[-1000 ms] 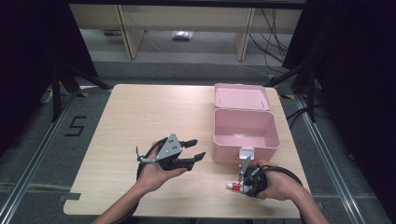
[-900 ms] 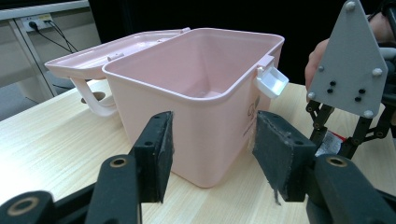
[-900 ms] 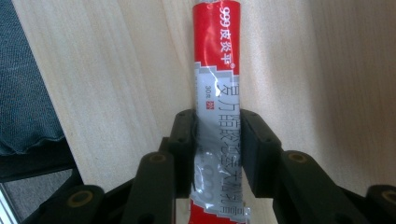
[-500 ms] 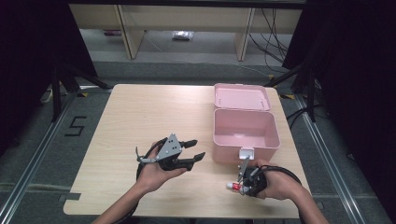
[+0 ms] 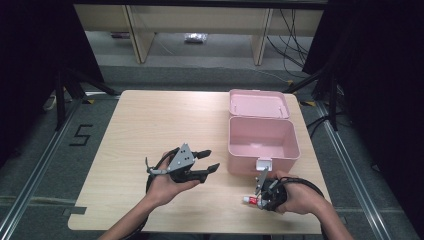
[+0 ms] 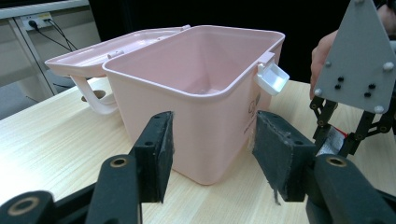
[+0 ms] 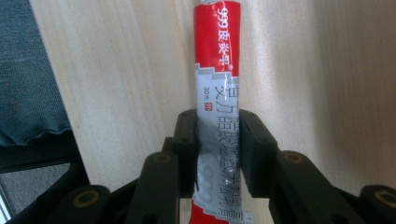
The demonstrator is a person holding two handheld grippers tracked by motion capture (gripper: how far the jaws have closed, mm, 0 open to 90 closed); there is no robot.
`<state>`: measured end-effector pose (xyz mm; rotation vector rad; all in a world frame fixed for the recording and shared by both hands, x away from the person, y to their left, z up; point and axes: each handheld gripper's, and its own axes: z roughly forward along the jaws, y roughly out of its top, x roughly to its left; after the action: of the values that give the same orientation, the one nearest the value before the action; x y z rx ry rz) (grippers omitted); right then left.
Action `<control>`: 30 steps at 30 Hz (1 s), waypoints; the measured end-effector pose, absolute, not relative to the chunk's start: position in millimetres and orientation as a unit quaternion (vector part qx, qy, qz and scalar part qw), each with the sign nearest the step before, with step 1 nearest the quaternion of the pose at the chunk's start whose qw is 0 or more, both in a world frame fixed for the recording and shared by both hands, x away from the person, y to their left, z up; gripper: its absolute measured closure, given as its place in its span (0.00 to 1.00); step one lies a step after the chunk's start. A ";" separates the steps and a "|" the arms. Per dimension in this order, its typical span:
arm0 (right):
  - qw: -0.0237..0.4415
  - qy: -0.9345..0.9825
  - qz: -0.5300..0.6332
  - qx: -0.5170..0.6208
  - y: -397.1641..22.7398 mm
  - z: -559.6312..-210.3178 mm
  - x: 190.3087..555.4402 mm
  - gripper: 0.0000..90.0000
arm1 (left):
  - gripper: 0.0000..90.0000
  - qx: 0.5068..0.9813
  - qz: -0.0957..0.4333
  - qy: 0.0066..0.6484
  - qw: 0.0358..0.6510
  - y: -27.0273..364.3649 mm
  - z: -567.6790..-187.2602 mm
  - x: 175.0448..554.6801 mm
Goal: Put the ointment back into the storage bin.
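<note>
Right gripper (image 7: 217, 140), jaws just closing and gripping the red-and-silver tube (image 7: 217, 70) across its long axis; open pink box (image 5: 263, 145) just beyond; left gripper (image 5: 202, 162) wide, empty.

Occlusions and crops, current frame

Tube (image 7: 217, 93): both ends cut by the right gripper view's top and bottom edges, cap not visible; lower print hidden between the right tool (image 7: 218, 154) pads; small text too blurred to read. High view: tube (image 5: 249, 200) mostly under the right tool (image 5: 260, 200) and hand, only its left end pokes out. Pink box (image 6: 196, 93): floor partly hidden behind its near wall, logo on the wall cut off by the left tool (image 6: 212, 154) pad. Lid (image 6: 93, 58) handle partly behind the box. Right tool's jaws (image 6: 348, 135) half hidden by its grey plate.
</note>
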<state>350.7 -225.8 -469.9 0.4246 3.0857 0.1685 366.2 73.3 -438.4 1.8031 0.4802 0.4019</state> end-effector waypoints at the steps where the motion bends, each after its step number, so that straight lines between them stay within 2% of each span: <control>1: 0.009 0.988 0.054 0.141 -226.1 -468.5 350.0 0.79 | 0.52 0.771 0.172 0.205 0.578 73.3 -438.3 366.2; 19: 0.018 0.988 0.060 0.145 -237.1 -431.4 351.4 0.79 | 0.52 0.772 0.173 0.200 0.578 72.8 -437.7 365.0; 24: 0.023 0.992 0.061 0.108 -238.7 -424.5 357.2 0.79 | 0.52 0.771 0.173 0.201 0.578 72.8 -437.4 364.7; 30: 0.022 0.990 0.063 0.121 -238.0 -420.8 357.1 0.79 | 0.52 0.773 0.173 0.200 0.577 73.3 -437.6 365.1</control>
<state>357.1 -238.0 -420.8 0.3746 3.0691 0.1937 365.1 73.3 -437.6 1.8084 0.4679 0.4045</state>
